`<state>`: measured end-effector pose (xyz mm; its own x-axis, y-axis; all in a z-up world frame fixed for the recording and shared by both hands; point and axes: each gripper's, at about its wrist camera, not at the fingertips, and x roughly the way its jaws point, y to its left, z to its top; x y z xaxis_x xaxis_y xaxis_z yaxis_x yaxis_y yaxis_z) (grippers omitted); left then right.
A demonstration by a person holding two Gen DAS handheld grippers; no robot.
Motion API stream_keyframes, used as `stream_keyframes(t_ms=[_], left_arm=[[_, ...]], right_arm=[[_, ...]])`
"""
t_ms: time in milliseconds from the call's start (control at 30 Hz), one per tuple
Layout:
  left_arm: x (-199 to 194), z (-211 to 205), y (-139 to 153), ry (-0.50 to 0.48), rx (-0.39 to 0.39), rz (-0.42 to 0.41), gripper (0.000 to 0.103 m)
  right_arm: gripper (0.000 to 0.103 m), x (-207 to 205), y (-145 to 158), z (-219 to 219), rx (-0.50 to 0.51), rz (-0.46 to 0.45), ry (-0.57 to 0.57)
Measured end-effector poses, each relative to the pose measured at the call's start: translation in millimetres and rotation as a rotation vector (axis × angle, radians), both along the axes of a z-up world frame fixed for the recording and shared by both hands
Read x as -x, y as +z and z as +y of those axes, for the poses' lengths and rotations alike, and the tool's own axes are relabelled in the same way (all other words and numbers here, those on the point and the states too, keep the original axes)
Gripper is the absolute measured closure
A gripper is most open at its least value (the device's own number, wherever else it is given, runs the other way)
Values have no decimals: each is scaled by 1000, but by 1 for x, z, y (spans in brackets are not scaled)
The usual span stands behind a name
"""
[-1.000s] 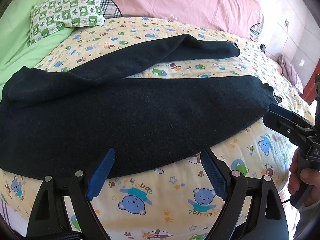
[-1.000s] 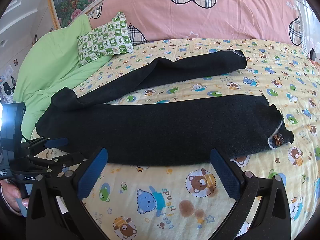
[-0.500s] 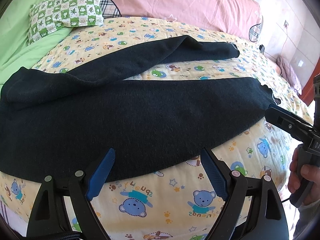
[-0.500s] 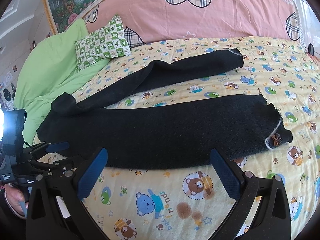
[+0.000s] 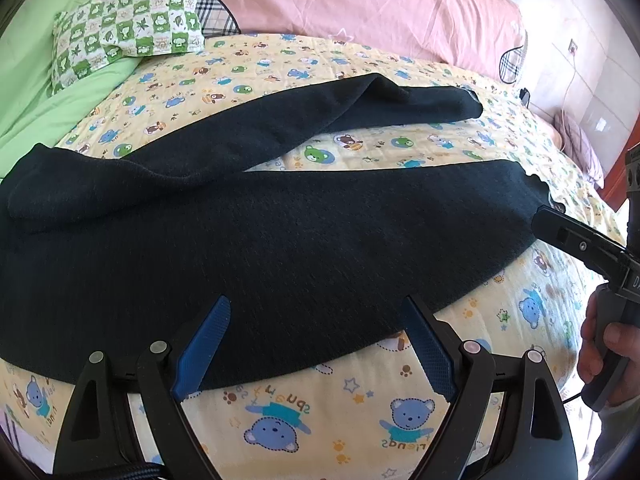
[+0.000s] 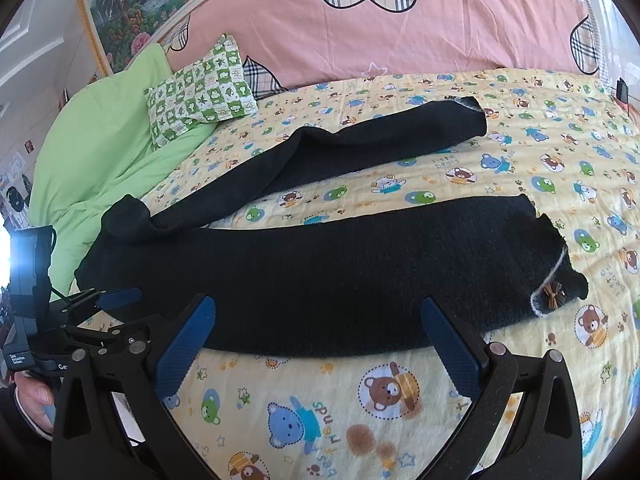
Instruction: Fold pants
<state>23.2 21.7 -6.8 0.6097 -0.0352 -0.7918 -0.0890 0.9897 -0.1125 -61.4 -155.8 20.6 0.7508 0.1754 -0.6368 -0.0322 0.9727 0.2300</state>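
Dark knitted pants (image 5: pixel 280 236) spread flat on a yellow bear-print quilt (image 5: pixel 360 424), waist toward the green duvet (image 6: pixel 100 152), two legs splayed apart in a V — near leg along the front edge, far leg (image 6: pixel 360 140) angled toward the pink headboard cushion (image 6: pixel 400 20). Left gripper (image 5: pixel 316 344) released, jaws wide, poised over the near leg's front edge at the waist end, not yet gripping. Right gripper (image 6: pixel 316 344) likewise spread wide, just short of the same edge nearer the cuff (image 6: pixel 552 296) with its small brown bow. Probably the first fold: one leg laid over the other. Best done by pinching the near leg's edge at both ends together — both fabric layers caught, no quilt — then lifted level and carried across to the far leg, seams and cuffs aligned, creases avoided.
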Motion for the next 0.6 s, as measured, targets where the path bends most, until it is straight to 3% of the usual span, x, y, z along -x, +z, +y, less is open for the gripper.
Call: stream_keyframes(t_ms=[600], left_arm=[[-51,-3,25,-40,-44,-29,15]], right_arm=[[1,-41,18,-31,-36,-14,-28]])
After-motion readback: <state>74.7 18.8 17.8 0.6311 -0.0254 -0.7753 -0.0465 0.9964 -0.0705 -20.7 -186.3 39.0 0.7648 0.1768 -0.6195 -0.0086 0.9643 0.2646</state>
